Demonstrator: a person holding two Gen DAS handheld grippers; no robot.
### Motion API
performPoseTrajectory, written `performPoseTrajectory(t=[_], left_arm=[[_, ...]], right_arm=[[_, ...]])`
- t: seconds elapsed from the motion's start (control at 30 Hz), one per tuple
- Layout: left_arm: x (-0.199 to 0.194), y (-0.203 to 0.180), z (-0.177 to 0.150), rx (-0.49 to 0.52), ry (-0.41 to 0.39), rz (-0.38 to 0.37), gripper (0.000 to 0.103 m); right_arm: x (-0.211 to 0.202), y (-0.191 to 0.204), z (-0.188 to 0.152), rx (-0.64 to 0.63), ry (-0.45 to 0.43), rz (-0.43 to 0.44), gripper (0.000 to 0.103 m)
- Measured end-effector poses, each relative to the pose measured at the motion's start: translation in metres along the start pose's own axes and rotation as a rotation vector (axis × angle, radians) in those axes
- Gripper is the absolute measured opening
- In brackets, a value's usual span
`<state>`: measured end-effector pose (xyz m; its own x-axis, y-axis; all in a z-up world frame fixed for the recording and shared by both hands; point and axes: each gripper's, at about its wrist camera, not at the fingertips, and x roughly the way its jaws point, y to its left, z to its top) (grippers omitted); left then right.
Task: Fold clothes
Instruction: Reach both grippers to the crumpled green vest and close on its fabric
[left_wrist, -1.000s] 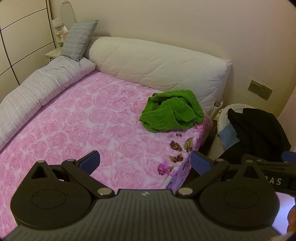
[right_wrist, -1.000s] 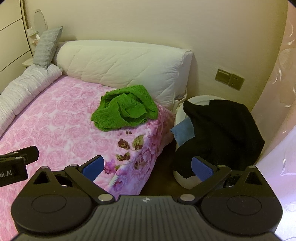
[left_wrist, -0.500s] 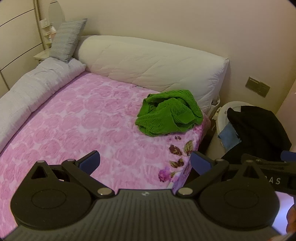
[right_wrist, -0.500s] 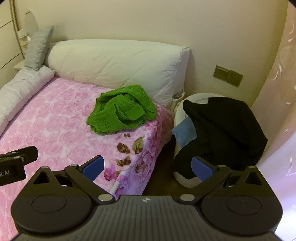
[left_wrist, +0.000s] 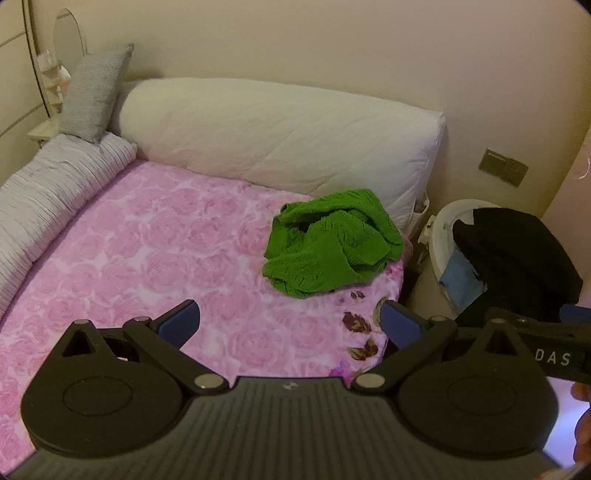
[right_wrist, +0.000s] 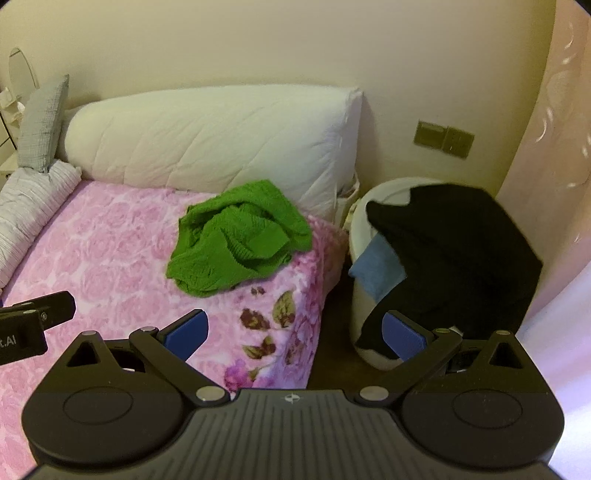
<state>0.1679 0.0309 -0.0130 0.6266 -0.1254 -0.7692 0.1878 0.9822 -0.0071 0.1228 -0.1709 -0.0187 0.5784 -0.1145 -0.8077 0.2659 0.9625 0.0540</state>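
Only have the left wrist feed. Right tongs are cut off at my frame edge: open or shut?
Observer: Open. In the right wrist view the right tongs have both blue pads wide apart, with nothing between them.
Operator: How far down the basket does the black garment hang?
Observer: The black garment drapes down the front of the white basket almost to its base. Only a strip of wall shows beneath it.
Operator: Wall plate above the basket, single?
Observer: No, the wall plates are two, side by side.
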Motion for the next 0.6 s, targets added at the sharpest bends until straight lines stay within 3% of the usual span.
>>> performPoseTrajectory(t=[0.1,0.33,0.47,0.6], left_arm=[[0.021,0.009,0.002,-0.007,0.022,-0.033,0.103],[0.071,0.019,0.007,0.011,0.041,-0.03,0.102],[0.109,0.017,0.017,0.015,0.07,-0.007,0.094],[0.157,0.015,0.033,-0.021,0.124,0.037,0.093]], right_arm=[[0.015,0.008,0.0,-0.028,0.01,0.006,0.1],[0.064,0.017,0.014,-0.07,0.051,0.007,0.093],[0.1,0.017,0.031,-0.095,0.072,0.019,0.09],[0.136,0.012,0.052,-0.127,0.046,0.024,0.09]])
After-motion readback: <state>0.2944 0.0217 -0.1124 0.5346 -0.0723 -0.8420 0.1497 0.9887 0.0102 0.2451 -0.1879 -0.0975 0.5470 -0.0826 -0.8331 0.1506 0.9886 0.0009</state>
